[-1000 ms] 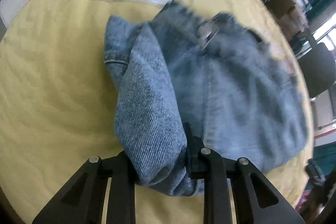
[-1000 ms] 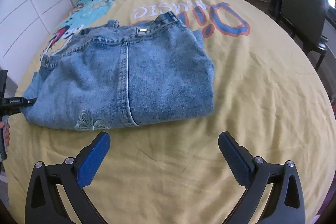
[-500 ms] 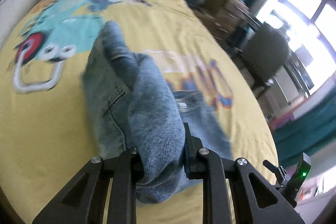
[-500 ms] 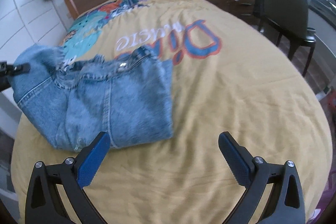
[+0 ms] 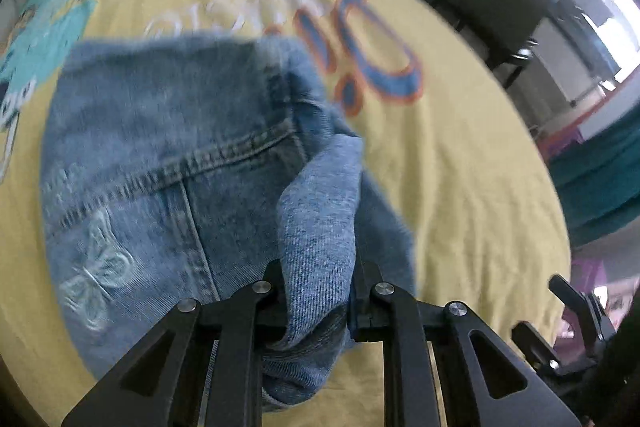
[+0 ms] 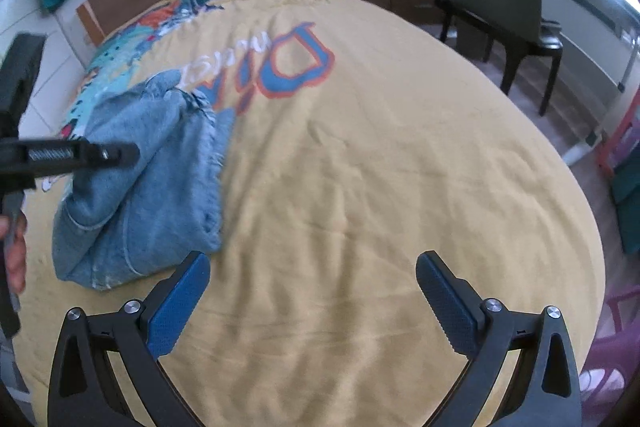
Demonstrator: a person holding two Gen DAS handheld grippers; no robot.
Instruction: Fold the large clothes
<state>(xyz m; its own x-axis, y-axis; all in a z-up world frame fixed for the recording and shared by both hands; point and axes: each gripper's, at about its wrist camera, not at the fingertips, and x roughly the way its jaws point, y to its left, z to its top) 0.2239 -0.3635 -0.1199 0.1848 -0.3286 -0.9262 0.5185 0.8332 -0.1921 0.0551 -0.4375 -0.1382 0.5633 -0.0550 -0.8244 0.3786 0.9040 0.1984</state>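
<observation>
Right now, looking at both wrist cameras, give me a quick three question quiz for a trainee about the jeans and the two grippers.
1. True or false: the right gripper is clamped on the jeans.
2. Which gripper holds denim between its fingers? A) left B) right C) neither
3. Fill in: the embroidered shape on the jeans near the left gripper is a ____.

Key: 1. False; its jaws stand wide open above the bare yellow bedspread. 2. A; a fold of denim is pinched there. 3. Butterfly.
</observation>
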